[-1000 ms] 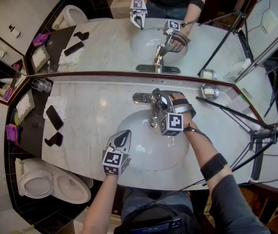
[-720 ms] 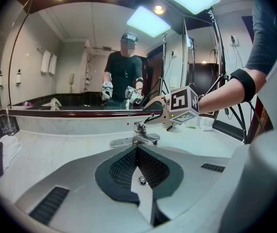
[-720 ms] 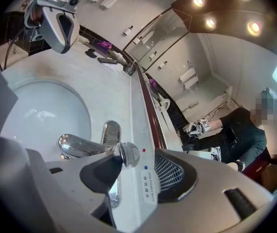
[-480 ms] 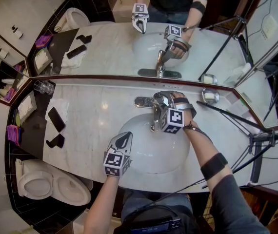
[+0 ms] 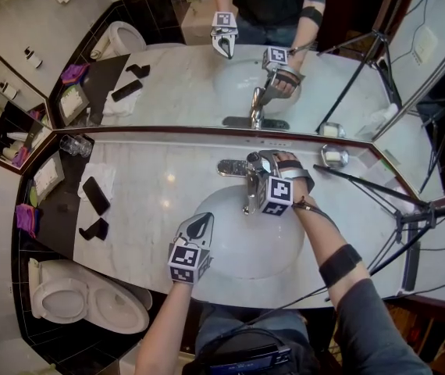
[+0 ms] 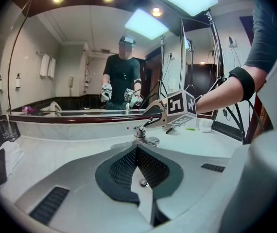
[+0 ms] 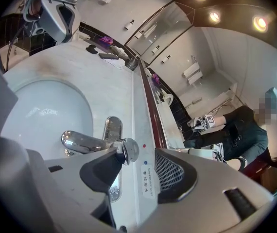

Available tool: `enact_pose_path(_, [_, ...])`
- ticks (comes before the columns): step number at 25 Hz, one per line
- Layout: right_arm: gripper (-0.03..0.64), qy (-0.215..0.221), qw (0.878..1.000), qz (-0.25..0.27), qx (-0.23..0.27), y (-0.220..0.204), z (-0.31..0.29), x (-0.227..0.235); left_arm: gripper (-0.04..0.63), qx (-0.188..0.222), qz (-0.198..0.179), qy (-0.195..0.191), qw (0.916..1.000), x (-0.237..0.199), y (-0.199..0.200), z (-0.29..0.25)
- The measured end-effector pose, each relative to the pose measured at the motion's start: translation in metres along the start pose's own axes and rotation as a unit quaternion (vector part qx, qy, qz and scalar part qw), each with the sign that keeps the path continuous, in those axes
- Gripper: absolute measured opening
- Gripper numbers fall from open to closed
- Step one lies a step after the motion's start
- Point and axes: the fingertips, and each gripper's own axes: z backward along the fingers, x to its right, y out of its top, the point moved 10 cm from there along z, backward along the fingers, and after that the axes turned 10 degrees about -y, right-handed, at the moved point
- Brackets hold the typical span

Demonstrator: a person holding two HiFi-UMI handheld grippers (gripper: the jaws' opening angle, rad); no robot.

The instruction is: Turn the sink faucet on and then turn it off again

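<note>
Your right tongs (image 7: 137, 155) stand open, the faucet (image 5: 247, 186) lever's end between the jaws and against one pad, not clamped. Your left tongs (image 6: 137, 149) are closed on nothing over the sink's (image 5: 230, 248) front rim.

No water shows, so I judge turn-on is barely begun and turn-off remains.

The mirror (image 5: 168, 92) edge sits just behind the lever. There is open room toward the basin.

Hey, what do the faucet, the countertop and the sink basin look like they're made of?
Faucet: metal, probably chrome-plated and polished; it mirrors its surroundings with sharp highlights.
Countertop: likely polished marble or a look-alike; pale with faint grey veining and glossy light spots.
Basin: probably glazed ceramic; smooth, uniform white with soft glare.
</note>
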Motion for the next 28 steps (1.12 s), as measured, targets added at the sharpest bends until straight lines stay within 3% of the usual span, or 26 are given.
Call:
enact_pose_path(12, [0.210, -0.024, 0.999, -0.026, -0.023, 0.005, 0.076, 0.004, -0.011, 0.016, -0.022, -0.012, 0.9996, 0.007, 0.018, 0.032])
enact_pose_path(20, [0.177, -0.085, 0.991, -0.095, -0.036, 0.001, 0.148, 0.011, -0.011, 0.023, -0.035, -0.028, 0.9987, 0.010, 0.030, 0.046])
enact_pose_path(24, [0.104, -0.113, 0.980, -0.161, -0.040, -0.005, 0.179, 0.000, -0.011, 0.027, -0.037, -0.032, 0.9984, 0.008, 0.033, 0.056])
enact_pose_path(28, [0.020, -0.137, 0.953, -0.268, -0.042, -0.015, 0.211, -0.009, -0.011, 0.034, -0.038, -0.039, 0.9979, 0.005, 0.036, 0.060])
